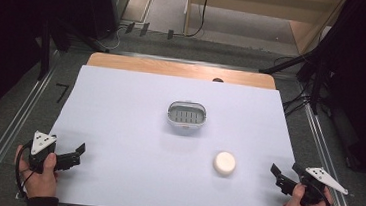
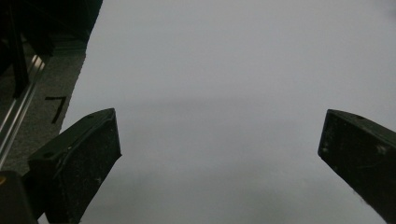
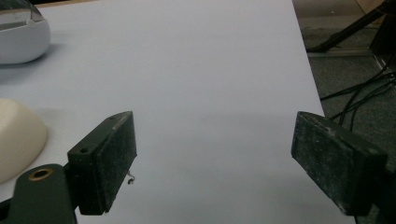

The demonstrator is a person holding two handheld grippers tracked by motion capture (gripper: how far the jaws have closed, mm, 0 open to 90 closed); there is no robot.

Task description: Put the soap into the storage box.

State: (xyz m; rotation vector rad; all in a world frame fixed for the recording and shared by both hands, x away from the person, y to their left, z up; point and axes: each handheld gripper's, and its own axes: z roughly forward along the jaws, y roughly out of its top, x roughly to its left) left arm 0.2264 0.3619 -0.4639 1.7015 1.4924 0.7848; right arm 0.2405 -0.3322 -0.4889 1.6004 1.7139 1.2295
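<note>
Leftmost, left gripper [image 1: 77,153] held near table's left edge, jaws spread, nothing between. Grey oval slotted soap dish [image 1: 186,114] placed mid-table. Round cream soap bar [image 1: 225,163] lain near right gripper [image 1: 282,174], jaws spread, empty.

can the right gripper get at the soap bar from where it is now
Probably yes. The right gripper is open with nothing between its jaws, and only bare white table cover lies between it and the soap bar. The soap dish sits farther back, off that path.
</note>
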